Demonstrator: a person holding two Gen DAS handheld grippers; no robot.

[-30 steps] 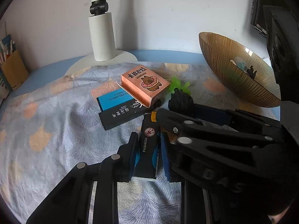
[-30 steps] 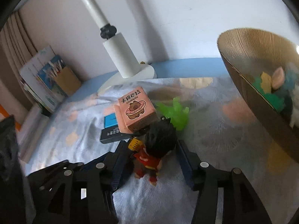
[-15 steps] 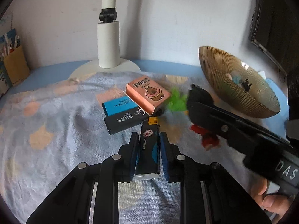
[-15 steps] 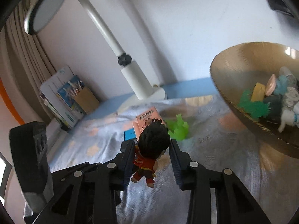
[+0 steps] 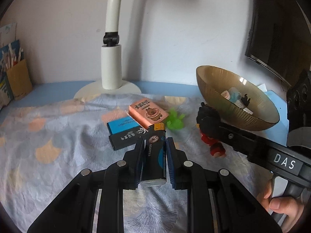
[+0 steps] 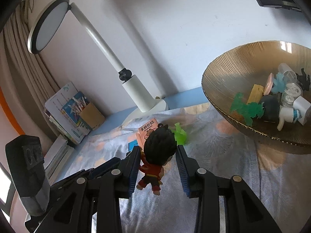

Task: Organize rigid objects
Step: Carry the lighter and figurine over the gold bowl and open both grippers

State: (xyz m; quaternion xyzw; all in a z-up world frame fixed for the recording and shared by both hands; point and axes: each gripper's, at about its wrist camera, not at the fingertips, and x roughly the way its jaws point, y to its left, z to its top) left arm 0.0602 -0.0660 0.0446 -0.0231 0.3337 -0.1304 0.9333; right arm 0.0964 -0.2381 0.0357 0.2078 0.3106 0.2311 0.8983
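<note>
While the left gripper (image 5: 154, 155) clamps the stiff, slick black lighter (image 5: 154, 156) mid-body, the right gripper (image 6: 157, 165) pinches the light, rigid black-haired red figurine's (image 6: 155, 155) head, the ribbed amber glass bowl (image 6: 223, 81) at two o'clock.

wall (image 6: 175, 19): plain white | desk lamp (image 6: 134, 89): white | curtain (image 6: 19, 73): beige | tablecloth (image 5: 58, 136): patterned

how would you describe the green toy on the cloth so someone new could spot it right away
Start at the white desk lamp by the wall and come forward onto the patterned cloth to the pink box with a cartoon animal. The green toy lies just beside that box, toward the amber bowl. It is the only bright, translucent, spiky thing on the cloth.
</note>
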